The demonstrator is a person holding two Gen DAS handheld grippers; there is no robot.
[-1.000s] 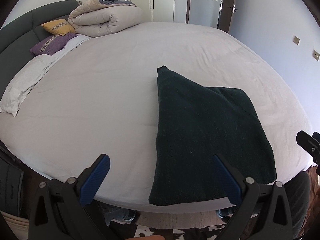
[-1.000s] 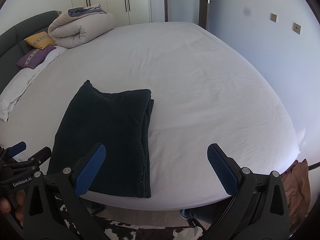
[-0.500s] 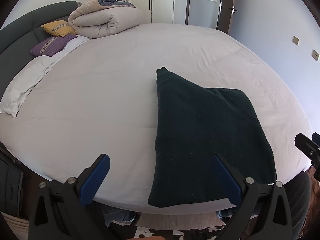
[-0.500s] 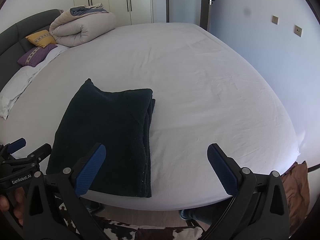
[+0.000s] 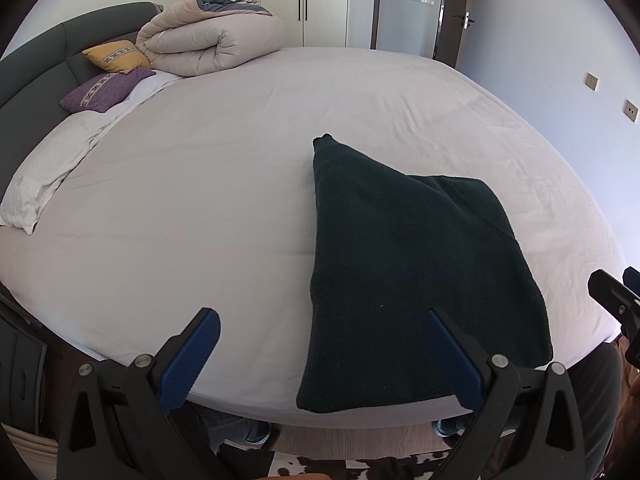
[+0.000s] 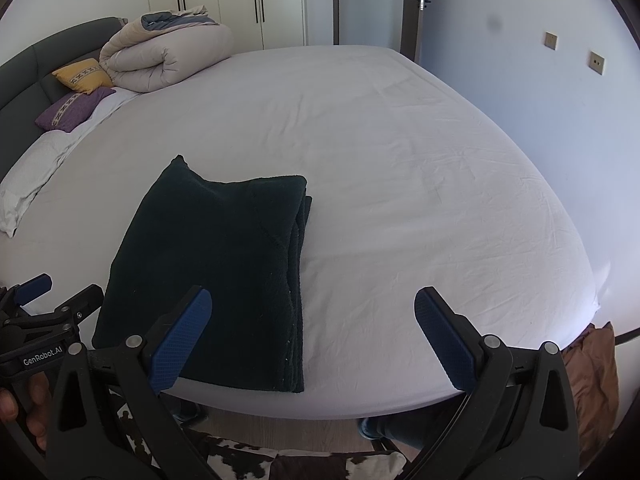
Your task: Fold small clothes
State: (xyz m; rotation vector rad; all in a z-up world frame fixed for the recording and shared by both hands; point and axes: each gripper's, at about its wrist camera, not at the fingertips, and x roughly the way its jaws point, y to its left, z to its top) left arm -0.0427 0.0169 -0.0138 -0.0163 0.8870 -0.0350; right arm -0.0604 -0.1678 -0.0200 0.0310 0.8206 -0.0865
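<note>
Bed [image 5: 200,208] holds folded dark garment [image 5: 408,280]; both hand-held grippers [image 5: 320,352] [image 6: 312,332] wide apart, holding nothing

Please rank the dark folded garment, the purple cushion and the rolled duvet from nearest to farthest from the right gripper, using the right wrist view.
1. Dark folded garment, just ahead, left of the right gripper.
2. Purple cushion, far left by the headboard.
3. Rolled duvet, farthest, at the back left.

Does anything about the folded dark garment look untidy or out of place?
Slightly. The dark green garment lies folded at the near edge of the bed, but one far corner pokes out as a point, so the shape is uneven. Both grippers are open and clear of it.
</note>
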